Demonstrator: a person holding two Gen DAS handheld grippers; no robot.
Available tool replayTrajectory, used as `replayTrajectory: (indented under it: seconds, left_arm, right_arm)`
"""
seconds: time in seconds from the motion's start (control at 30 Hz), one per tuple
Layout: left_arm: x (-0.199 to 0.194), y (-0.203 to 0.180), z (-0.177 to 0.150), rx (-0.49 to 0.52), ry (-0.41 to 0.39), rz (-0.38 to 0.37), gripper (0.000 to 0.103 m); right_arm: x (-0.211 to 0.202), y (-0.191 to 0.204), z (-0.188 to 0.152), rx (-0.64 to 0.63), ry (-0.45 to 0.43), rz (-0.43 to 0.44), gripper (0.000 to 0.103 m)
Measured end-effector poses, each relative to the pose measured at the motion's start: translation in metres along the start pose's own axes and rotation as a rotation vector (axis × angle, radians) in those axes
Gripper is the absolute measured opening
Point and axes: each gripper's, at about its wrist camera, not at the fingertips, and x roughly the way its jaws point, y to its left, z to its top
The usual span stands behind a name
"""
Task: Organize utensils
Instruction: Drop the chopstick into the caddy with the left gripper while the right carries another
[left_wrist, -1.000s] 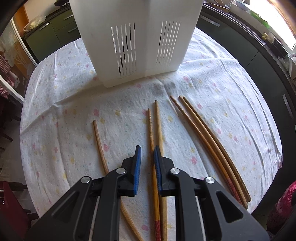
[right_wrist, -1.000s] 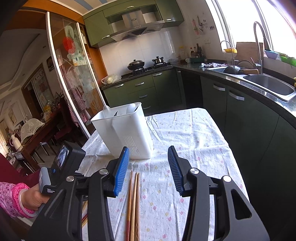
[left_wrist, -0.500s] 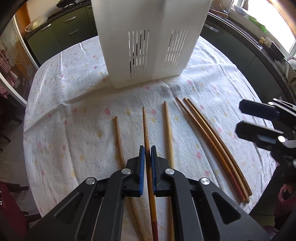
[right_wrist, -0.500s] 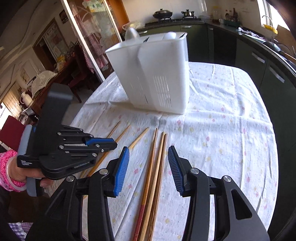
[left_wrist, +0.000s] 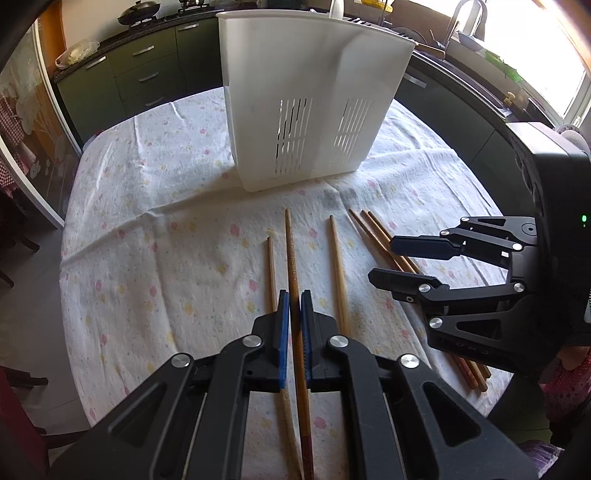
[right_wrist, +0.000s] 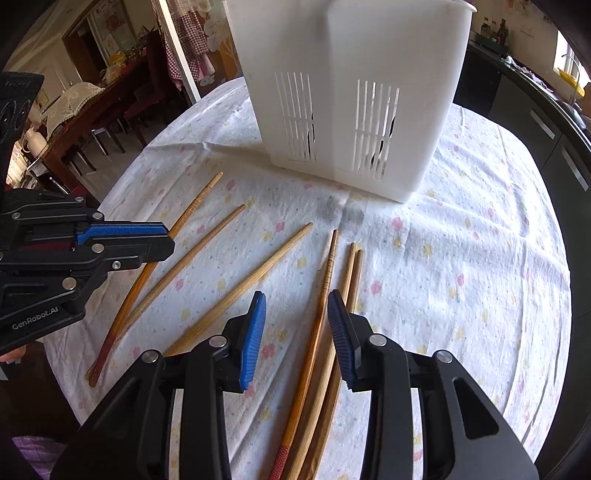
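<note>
Left tongs grip a chopstick on the table. Right tongs hover open over three chopsticks, near the caddy.

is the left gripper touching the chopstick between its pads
Touching. In the left wrist view the left gripper has both blue pads pressed against the dark chopstick, with no gap on either side.
</note>
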Motion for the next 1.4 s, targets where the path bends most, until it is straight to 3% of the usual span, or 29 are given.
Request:
replayTrajectory:
  seconds: [0.27, 0.3, 0.33, 0.43, 0.6, 0.97, 1.4]
  left_arm:
    - [-0.004, 0.001, -0.001, 0.001, -0.014, -0.018, 0.006]
    - [-0.005, 0.000, -0.001, 0.003, -0.017, -0.021, 0.006]
    - [-0.007, -0.001, -0.002, 0.004, -0.021, -0.023, 0.006]
    - [-0.013, -0.004, -0.001, 0.014, -0.039, -0.026, 0.006]
    - [-0.033, -0.008, 0.000, 0.033, -0.079, -0.029, 0.006]
    - [-0.098, -0.018, 0.015, 0.057, -0.203, -0.047, 0.006]
    - [-0.184, -0.020, 0.083, 0.051, -0.430, -0.035, 0.006]
  right_arm:
    - [0.011, -0.006, 0.011, 0.043, 0.059, -0.010, 0.033]
    - [0.012, -0.005, 0.012, 0.041, 0.067, -0.039, 0.024]
    - [0.012, -0.004, 0.011, 0.031, 0.070, -0.089, 0.009]
    - [0.009, -0.008, 0.010, 0.069, 0.057, -0.069, 0.007]
    - [-0.019, -0.016, 0.000, 0.118, -0.023, 0.009, 0.007]
    - [-0.132, -0.037, -0.024, 0.199, -0.301, 0.091, 0.007]
    - [-0.205, -0.033, -0.024, 0.202, -0.471, 0.118, 0.007]
